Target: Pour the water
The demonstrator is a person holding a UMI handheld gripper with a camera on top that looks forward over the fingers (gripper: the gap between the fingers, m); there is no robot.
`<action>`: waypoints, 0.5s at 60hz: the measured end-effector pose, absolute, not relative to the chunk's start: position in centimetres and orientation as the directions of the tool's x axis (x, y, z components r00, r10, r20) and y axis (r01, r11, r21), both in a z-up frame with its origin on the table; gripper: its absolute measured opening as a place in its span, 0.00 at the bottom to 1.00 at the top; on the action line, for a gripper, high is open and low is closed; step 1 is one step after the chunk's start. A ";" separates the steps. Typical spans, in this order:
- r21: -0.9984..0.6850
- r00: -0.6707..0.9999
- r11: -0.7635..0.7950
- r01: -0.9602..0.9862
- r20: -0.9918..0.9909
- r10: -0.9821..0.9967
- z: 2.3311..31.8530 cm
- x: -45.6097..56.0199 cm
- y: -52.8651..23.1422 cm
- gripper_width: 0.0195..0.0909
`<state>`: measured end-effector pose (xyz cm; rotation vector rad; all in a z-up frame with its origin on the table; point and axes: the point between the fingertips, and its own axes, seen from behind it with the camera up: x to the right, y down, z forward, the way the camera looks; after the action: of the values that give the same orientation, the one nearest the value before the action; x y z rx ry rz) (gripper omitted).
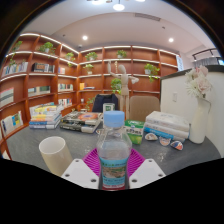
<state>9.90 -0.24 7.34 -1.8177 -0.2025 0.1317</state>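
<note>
A clear plastic water bottle (114, 153) with a blue cap and a green-and-white label stands upright between my fingers. My gripper (113, 166) is shut on the bottle, both magenta pads (93, 160) pressing its sides at label height. A white cup (54, 153) stands on the grey table (75, 140) to the left of the bottle, just beyond my left finger. The bottle's base is hidden below the fingers.
Stacked books (45, 116) and trays (82, 121) lie at the back left of the table. A white box (166, 125), a vase of flowers (199, 105) and small items sit at the back right. Wooden bookshelves (40, 70) line the walls behind.
</note>
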 end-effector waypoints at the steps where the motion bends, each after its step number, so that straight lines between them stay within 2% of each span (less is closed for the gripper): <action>1: -0.967 0.978 -0.245 0.068 0.016 0.206 7.4 10.0 -0.2 0.17; 11: -0.965 0.977 -0.253 0.067 0.012 0.213 7.1 10.0 -0.6 0.38; 15: -0.953 0.981 -0.300 0.051 -0.009 0.196 6.4 10.4 -1.3 0.54; 19: -0.957 0.987 -0.284 0.053 0.006 0.164 7.1 11.2 -2.3 0.69; 25: -0.966 0.992 -0.252 0.062 0.031 0.125 8.4 12.0 -4.7 0.83; 30: -0.967 0.996 -0.251 0.045 0.022 0.091 9.1 12.6 -6.8 0.86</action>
<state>12.61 -6.81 9.12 -1.8247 -0.0991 0.0441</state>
